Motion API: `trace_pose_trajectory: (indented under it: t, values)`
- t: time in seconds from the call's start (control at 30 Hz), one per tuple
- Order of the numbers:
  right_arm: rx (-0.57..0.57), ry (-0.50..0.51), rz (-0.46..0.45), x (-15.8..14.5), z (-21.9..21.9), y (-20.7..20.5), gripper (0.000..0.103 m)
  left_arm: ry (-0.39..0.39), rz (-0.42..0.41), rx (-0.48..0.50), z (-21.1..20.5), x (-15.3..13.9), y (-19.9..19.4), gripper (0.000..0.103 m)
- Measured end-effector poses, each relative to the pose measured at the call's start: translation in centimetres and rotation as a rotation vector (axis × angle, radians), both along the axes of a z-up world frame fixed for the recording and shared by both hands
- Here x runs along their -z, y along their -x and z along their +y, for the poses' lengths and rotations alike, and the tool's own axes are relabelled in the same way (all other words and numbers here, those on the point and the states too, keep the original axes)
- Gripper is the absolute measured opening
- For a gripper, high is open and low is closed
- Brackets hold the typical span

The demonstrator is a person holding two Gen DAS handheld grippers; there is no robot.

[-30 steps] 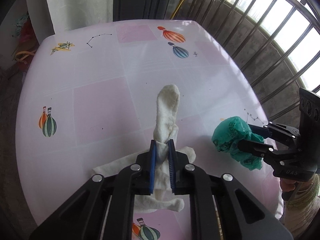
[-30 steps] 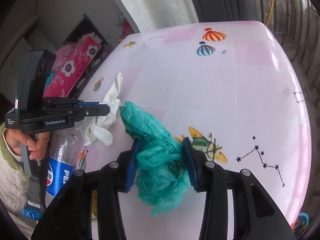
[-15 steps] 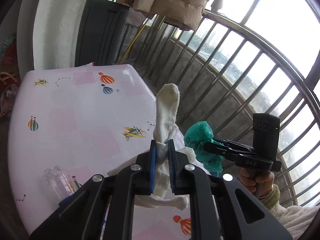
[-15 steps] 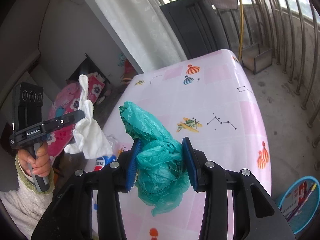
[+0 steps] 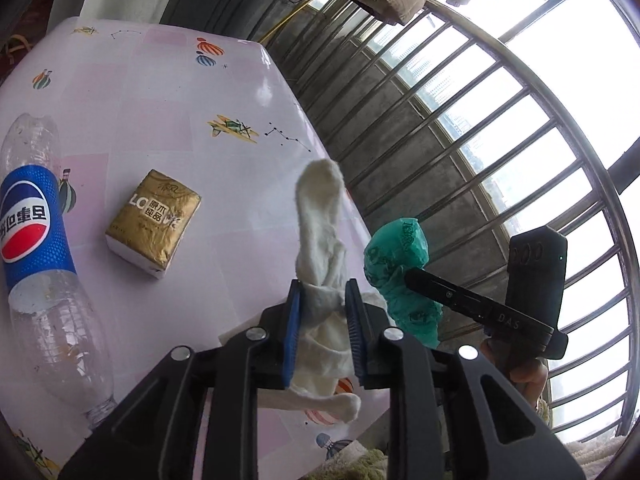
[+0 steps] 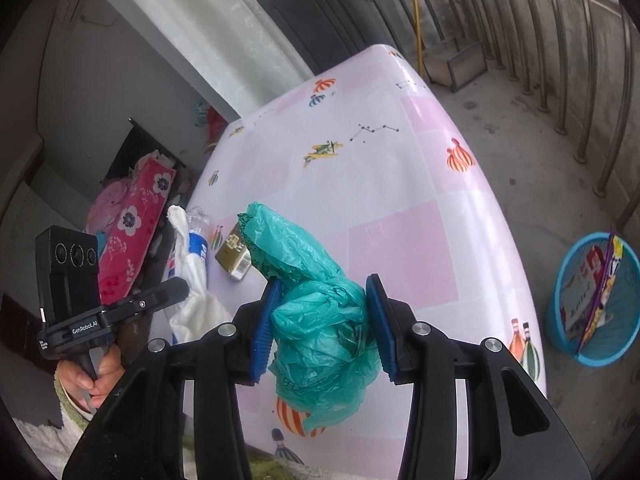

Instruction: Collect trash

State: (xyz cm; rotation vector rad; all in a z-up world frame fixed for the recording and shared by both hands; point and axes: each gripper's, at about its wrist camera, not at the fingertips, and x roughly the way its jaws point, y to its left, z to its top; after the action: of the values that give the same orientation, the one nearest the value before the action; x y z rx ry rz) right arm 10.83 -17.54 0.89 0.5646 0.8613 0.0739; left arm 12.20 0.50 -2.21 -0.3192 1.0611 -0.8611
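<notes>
Change: both tongs have lifted further off the counter (image 6: 400, 184) since a second ago, each keeping its catch; the bottle and packet, out of the left view then, now show.
Tongs: two. The left tongs (image 5: 322, 312) are narrowed on a white cloth (image 5: 320, 240); the right tongs (image 6: 322, 322) are clamped on a green plastic bag (image 6: 316, 312).
Cloth: one, limp, held above the counter; one end stands up past the blue pads, the rest hangs below them.
Bag: one, crumpled, bulging out above and below the pads, held above the counter's near edge.
Bottle: one clear plastic bottle (image 5: 36, 248) with a blue label, lying on its side on the counter, at its left edge in the left view.
Packet: one gold tissue packet (image 5: 154, 226), lying flat on the counter just beside the bottle, apart from it.
Basket: one blue basket (image 6: 588, 300) on the floor right of the counter, with paper and wrappers inside.
Surface: the counter wears a glossy pink-and-white checked cover printed with balloons, planes and star lines.
Room: a balcony with a concrete floor and curved metal bars right of the counter; a white curtain and dark door beyond it; pink flowered cloth heaped left of it.
Hands: the left hand (image 6: 90, 372) grips its handle low, left of the counter; the right hand (image 5: 520, 372) holds its handle off the counter's right edge, tongs pointing back toward the cloth.
</notes>
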Motion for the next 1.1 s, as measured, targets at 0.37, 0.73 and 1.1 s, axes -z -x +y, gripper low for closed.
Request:
trace_pose_trajectory:
  t: [0.37,0.73,1.1]
  values:
    - [0.031,0.013,0.074,3.5,0.3,-1.2,0.046,-0.031,-0.068,-0.008,1.2,0.9,0.6,0.04]
    - [0.041,0.044,0.095,3.5,-0.4,-0.6,0.042,-0.197,-0.141,0.056,-2.1,3.4,0.6,0.04]
    - [0.096,-0.014,0.107,4.1,-2.1,0.6,0.042,-0.383,-0.272,0.15,-5.4,5.0,1.7,0.045]
